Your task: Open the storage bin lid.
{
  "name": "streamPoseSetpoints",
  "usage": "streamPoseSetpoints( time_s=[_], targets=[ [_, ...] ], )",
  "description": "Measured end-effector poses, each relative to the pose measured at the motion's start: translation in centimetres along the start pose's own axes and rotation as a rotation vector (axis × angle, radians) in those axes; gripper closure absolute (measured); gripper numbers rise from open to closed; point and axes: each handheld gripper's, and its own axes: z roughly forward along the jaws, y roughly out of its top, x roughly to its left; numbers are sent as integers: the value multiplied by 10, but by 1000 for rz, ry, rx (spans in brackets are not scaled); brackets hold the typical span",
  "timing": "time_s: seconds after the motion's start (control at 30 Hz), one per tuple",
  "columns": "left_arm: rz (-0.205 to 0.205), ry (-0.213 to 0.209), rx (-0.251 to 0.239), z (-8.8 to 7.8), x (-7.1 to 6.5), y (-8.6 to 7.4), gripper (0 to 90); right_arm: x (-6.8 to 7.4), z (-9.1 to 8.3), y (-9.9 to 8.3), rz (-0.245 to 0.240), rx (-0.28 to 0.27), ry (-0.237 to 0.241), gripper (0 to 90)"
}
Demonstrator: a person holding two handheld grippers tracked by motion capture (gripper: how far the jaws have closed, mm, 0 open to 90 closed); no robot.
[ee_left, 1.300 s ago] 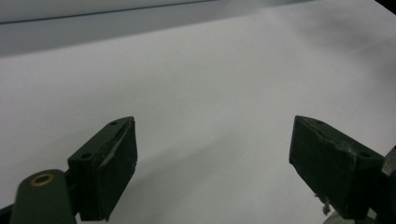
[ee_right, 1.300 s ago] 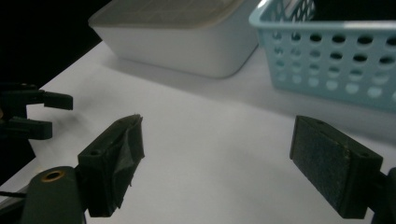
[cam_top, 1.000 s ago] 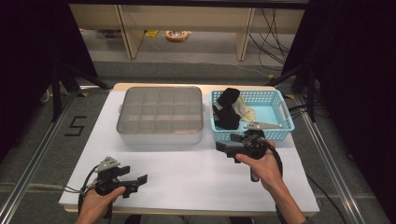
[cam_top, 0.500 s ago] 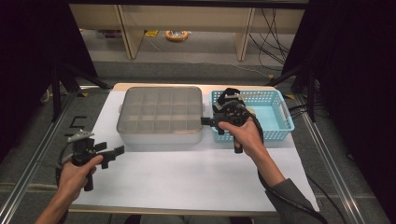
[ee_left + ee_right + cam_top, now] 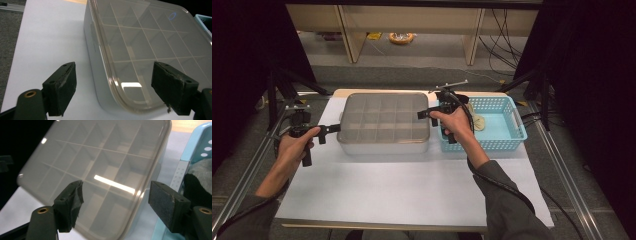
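A grey compartment box (image 5: 384, 122) with a translucent lid stands at the middle of the table. My left gripper (image 5: 330, 129) is at its left edge, open; its jaws have just been closing a little. In the left gripper view (image 5: 115, 85) the box's near corner (image 5: 150, 37) lies between the pads, which do not touch it. My right gripper (image 5: 424, 114) hovers at the box's right edge, open, after closing slightly. Its pads frame the lid (image 5: 100, 157) from above without contact in the right gripper view (image 5: 116, 197).
A light blue basket (image 5: 507, 125) stands right of the box, holding a beige item (image 5: 479, 122) and a dark cloth (image 5: 200, 187). A white mat (image 5: 402, 185) covers the table. Metal rails run along both sides of the table.
Both hands have moved away from the person. The left gripper went from the near left of the mat to the box's left side. The right shifted left from the basket to the box.
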Motion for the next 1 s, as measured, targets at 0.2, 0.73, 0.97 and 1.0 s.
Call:
streamPoseSetpoints(
  time_s=[0.2,0.73,0.97,1.0],
  targets=[
    [-19,2,39,17,4,18,197,-6,22,13,7,33,-58,281],
    [-55,25,87,53,7,30,187,-7,51,23,42,71,-157,263],
    [-61,22,99,59,7,31,188,-3,58,23,100,112,-192,232],
    [-61,20,101,60,8,32,188,-2,58,24,118,114,-205,232]
  ],
)
